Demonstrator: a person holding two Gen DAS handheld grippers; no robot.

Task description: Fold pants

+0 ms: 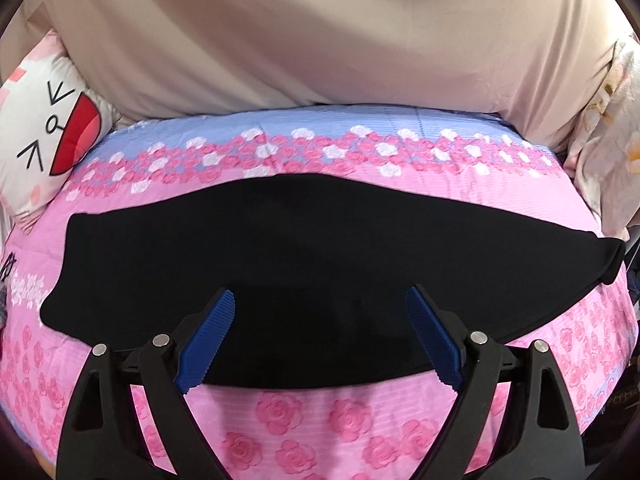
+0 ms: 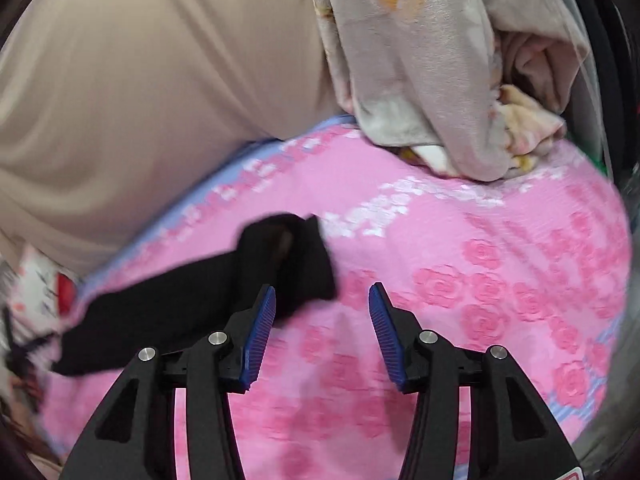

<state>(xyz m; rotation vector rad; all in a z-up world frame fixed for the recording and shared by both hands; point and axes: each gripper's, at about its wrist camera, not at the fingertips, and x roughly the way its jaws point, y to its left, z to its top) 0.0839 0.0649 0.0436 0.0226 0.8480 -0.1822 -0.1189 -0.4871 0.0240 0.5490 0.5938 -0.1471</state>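
Blue ribbed pads of the left gripper (image 1: 320, 312) stand wide apart at bottom centre, nothing between them, hovering over the near edge of the black soft-fabric pants (image 1: 304, 256). Those pants lie flat as one long band across the pink rose-print bedsheet (image 1: 344, 412), mid-frame. Right gripper (image 2: 322, 306) sits half open and empty; the pants' end lies just left of its left pad, apart from it. Judgement: one lengthwise fold looks done, grips released. Next: re-grasp an end and bring it over the other.
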